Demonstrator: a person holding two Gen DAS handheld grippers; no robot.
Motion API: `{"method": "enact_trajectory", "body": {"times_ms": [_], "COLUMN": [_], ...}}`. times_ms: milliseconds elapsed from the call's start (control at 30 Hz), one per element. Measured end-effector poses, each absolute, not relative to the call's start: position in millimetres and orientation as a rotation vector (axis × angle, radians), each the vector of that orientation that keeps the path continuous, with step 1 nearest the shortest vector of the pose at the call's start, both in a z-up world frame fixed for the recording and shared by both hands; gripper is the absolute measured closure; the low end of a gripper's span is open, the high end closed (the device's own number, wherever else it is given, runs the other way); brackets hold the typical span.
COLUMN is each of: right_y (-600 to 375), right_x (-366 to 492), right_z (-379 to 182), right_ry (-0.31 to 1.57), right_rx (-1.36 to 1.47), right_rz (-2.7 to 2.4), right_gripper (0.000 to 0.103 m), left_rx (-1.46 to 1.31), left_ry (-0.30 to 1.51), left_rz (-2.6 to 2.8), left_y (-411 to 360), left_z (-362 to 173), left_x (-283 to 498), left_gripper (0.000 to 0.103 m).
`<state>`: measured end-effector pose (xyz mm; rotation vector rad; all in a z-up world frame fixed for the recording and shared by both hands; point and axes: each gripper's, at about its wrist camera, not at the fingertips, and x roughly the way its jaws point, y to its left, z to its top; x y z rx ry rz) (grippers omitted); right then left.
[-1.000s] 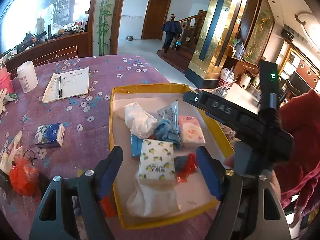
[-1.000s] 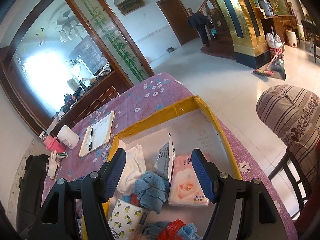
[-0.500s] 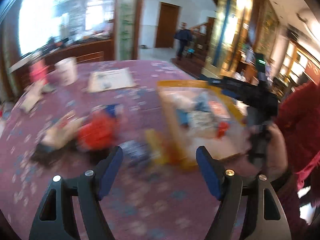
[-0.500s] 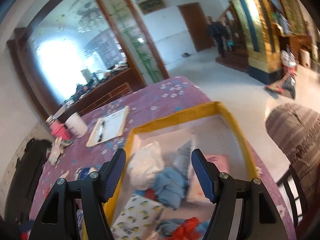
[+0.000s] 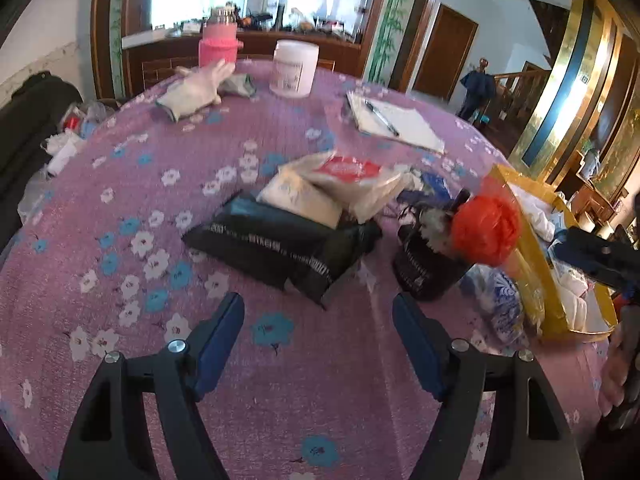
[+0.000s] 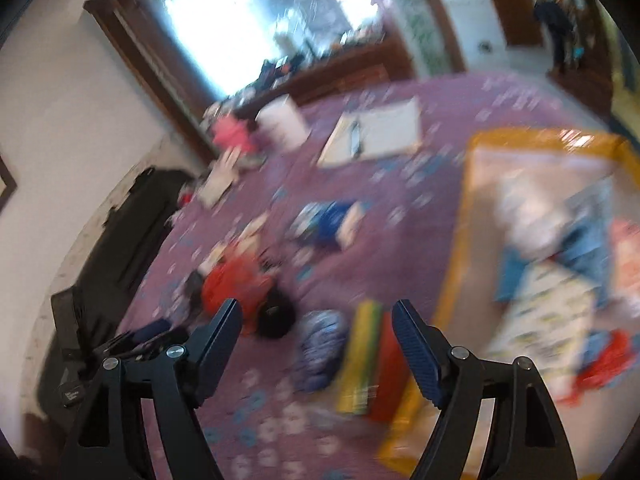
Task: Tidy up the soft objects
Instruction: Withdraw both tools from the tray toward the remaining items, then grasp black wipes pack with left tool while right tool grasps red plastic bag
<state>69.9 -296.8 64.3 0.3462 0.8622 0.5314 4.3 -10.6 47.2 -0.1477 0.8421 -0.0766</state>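
My left gripper is wide open above the surface, near a black bag. My right gripper is open too, holding nothing, beside the yellow tray.

Left gripper agape, empty, near black pouch.

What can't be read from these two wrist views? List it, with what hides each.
- Yellow tray, left wrist view: far half cut off by the frame edge and the right gripper's body; contents mostly unseen.
- Tray contents, right wrist view: motion blur smears the packs together.
- Black pouch: its print is too small and blurred to read.
- Items under the red bag: hidden by it.
- Left gripper and right gripper: both open, empty.
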Motion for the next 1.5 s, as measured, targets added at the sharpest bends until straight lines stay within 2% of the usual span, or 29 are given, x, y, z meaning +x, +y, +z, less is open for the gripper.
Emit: {"method": "enact_trajectory", "body": {"times_ms": [100, 267, 400, 467, 500, 533, 633, 800, 967, 1133, 1400, 1433, 1467, 1500], "right_y": [-280.9, -261.2, -227.6, -214.0, -211.6, -210.3, -215.0, -235.0, -225.9, -225.4, -241.9, -241.6, -241.2, -240.8], "right_x": [84.1, 103.7, 99.6, 97.0, 95.6, 90.7, 69.9, 30.2, 13.0, 14.9, 8.8, 8.9, 9.1, 9.6], "right_z": [55.8, 58.5, 59.9, 57.6, 57.7, 59.5, 74.0, 96.8, 81.7, 79.4, 89.3, 89.2, 88.9, 88.6], "right_ry": [0.907, 0.903, 0.902, 0.917, 0.917, 0.897, 0.798, 0.621, 0.607, 0.617, 0.562, 0.566, 0.570, 0.573], "right_rx": [0.315, 0.506, 0.420, 0.346, 0.319, 0.288, 0.213, 0.249, 0.182, 0.202, 0.270, 0.270, 0.269, 0.269], "right_rz": [0.481, 0.642, 0.659, 0.652, 0.637, 0.622, 0.575, 0.650, 0.741, 0.761, 0.763, 0.764, 0.765, 0.764], "right_gripper": [0.022, 0.022, 0.025, 0.056, 0.065, 0.067, 0.068, 0.068, 0.067, 0.067, 0.066, 0.066, 0.066, 0.066], "left_rx": [-0.132, -0.133, -0.140, -0.143, -0.145, -0.144, -0.145, -0.223, -0.352, -0.530, -0.574, -0.578, -0.545, -0.503], "left_ry": [0.854, 0.881, 0.878, 0.880, 0.880, 0.879, 0.873, 0.878, 0.901, 1.031, 1.138, 1.152, 1.121, 1.126], "left_rz": [-0.084, -0.096, -0.091, -0.090, -0.090, -0.092, -0.095, -0.118, -0.072, -0.028, 0.082, 0.081, 0.097, 0.095], "left_y": [-13.1, -13.9, -11.6, -10.7, -10.6, -10.6, -10.0, 2.0, 28.5, 48.3, 50.1, 50.1, 48.1, 44.4], "left_z": [43.5, 38.9, 38.5, 38.2, 38.2, 38.3, 39.2, 40.4, 46.0, 43.1, 18.2, 13.6, 17.5, 18.2], "left_x": [3.1, 4.9, 4.1, 4.3, 4.2, 4.3, 4.1, 6.7, 14.4, 44.7, 98.6, 103.5, 103.6, 103.4], "left_gripper": [0.027, 0.027, 0.027, 0.027, 0.027, 0.027, 0.027, 0.027, 0.027, 0.027, 0.027, 0.030, 0.049, 0.060]}}
